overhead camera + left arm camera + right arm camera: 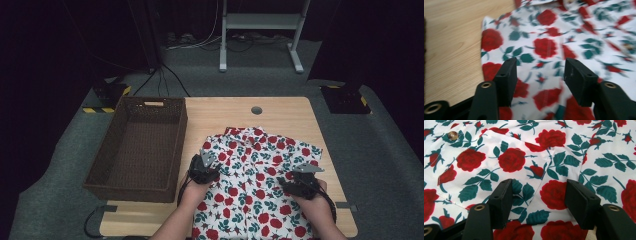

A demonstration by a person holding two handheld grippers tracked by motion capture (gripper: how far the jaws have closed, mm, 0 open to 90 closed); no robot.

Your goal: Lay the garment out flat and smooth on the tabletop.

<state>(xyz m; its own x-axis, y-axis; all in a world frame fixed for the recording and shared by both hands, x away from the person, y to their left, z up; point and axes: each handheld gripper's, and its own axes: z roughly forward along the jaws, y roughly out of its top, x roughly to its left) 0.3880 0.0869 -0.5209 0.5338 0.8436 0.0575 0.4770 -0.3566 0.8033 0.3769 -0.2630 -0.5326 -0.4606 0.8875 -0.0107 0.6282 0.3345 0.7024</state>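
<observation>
Shirt (255,185) in a rose print lies spread face up on the right half of the wooden worktop (220,112), its lower part running off the near edge toward me, laid flat so I can work on it before it goes anywhere. My left tongs (204,167) sit at the garment's left edge, and in the left gripper view the jaws stand spread over the cloth (544,47) with nothing pinched between them; the bare wood (451,37) shows just beside that edge, which is why I judge this hand is placed to take the side for a fold. My right tongs (301,181) hover over the shirt's right side, also spread, and the right gripper view looks down on the chest pocket (496,162) and a button (453,135), with cloth under the jaws but none gripped. A brown woven basket (137,145) stands to the left, touching the worktop's left side and clear of the shirt, presumably there to receive the folded piece. With one hand on each side of the shirt, I am set up to grip both edges and fold evenly.
</observation>
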